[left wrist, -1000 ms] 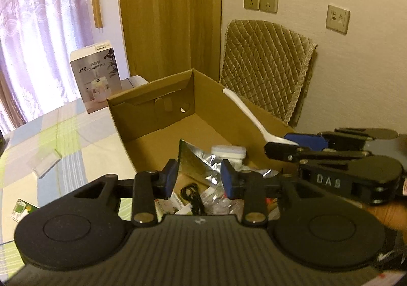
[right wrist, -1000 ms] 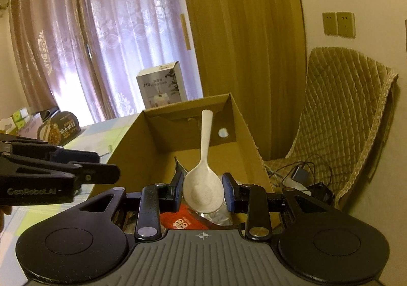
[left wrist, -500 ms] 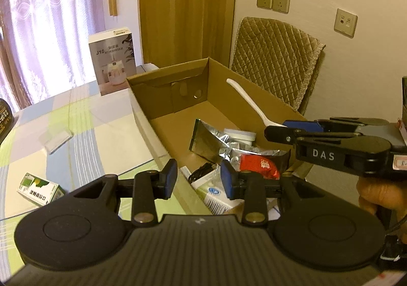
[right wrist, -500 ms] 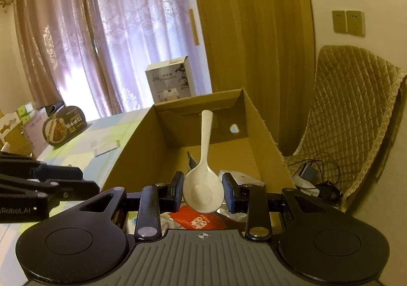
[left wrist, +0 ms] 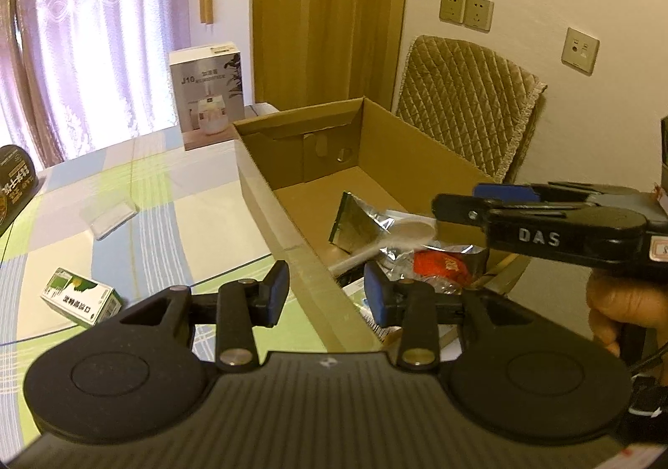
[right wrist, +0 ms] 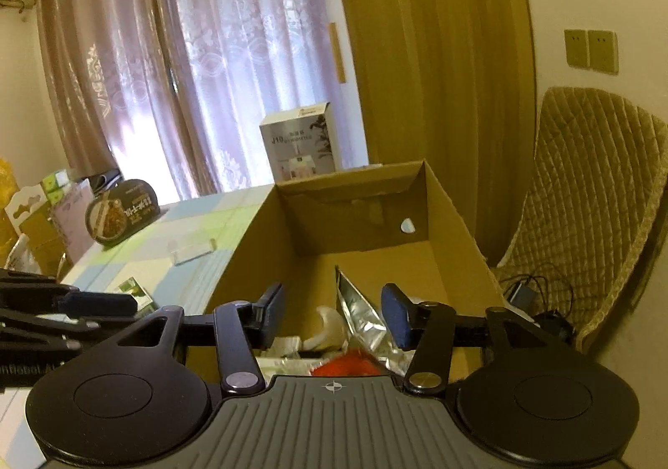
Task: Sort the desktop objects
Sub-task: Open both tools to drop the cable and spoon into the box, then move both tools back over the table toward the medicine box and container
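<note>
An open cardboard box (left wrist: 401,151) stands at the table's right edge. Inside lie a white spoon (left wrist: 411,233), a silver foil bag (left wrist: 359,222) and a red packet (left wrist: 442,264). My right gripper (right wrist: 334,314) is open above the box (right wrist: 259,252), with the spoon (right wrist: 325,327) loose below its fingers beside the foil bag (right wrist: 359,310). From the left wrist view it (left wrist: 459,204) hovers over the box's right side, a hand behind it. My left gripper (left wrist: 325,295) is open and empty over the box's left wall. A green-and-white carton (left wrist: 79,300) lies on the table left of it.
A flat white pack (left wrist: 115,218) lies on the checked tablecloth. A tall white product box (left wrist: 206,93) stands at the far edge and a dark food package (right wrist: 121,212) at the far left. A quilted chair (left wrist: 471,110) with cables on its seat stands right of the box.
My right gripper opened and let go of the white spoon, which now lies in the box. My left gripper drew back and left, from over the box's contents to its left wall.
</note>
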Demonstrator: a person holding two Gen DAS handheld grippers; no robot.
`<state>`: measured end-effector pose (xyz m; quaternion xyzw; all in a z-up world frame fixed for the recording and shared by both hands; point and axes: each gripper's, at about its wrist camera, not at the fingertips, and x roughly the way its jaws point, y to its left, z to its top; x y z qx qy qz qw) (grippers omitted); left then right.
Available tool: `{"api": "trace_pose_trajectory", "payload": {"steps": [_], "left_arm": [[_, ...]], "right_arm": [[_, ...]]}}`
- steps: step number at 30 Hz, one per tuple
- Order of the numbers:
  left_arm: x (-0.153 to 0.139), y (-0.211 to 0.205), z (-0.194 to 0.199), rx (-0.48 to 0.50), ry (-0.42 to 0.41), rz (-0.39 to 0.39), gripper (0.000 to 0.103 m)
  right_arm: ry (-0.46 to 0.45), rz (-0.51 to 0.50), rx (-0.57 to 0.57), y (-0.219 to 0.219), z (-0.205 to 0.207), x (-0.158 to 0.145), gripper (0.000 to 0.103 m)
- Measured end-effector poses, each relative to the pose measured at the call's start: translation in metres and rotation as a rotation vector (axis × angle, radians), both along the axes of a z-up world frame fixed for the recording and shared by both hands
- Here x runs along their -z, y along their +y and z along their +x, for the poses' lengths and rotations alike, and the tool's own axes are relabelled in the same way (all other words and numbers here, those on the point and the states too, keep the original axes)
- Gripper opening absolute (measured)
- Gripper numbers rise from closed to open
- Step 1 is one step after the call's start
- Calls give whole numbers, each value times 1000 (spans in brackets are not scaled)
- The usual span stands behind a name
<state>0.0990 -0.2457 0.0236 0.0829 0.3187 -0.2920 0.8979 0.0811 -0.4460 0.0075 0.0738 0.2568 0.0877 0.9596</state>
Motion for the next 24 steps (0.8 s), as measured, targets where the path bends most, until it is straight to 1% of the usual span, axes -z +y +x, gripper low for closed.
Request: {"api": "trace_pose_trajectory", "payload": {"steps": [5, 10, 13, 24], "left_arm": [[3, 10, -3, -22, 9, -10, 34], [5, 22, -9, -46, 21, -18, 36], [5, 31, -12, -65, 21, -24, 36], [4, 61, -29, -110, 28, -46, 39]], "right_arm": [[33, 17, 19, -4, -14, 8, 51], [47, 30, 30, -3, -29, 11, 56], [42, 24, 23, 1, -34, 9, 58], [42, 9, 0, 19, -51, 1, 60]]}}
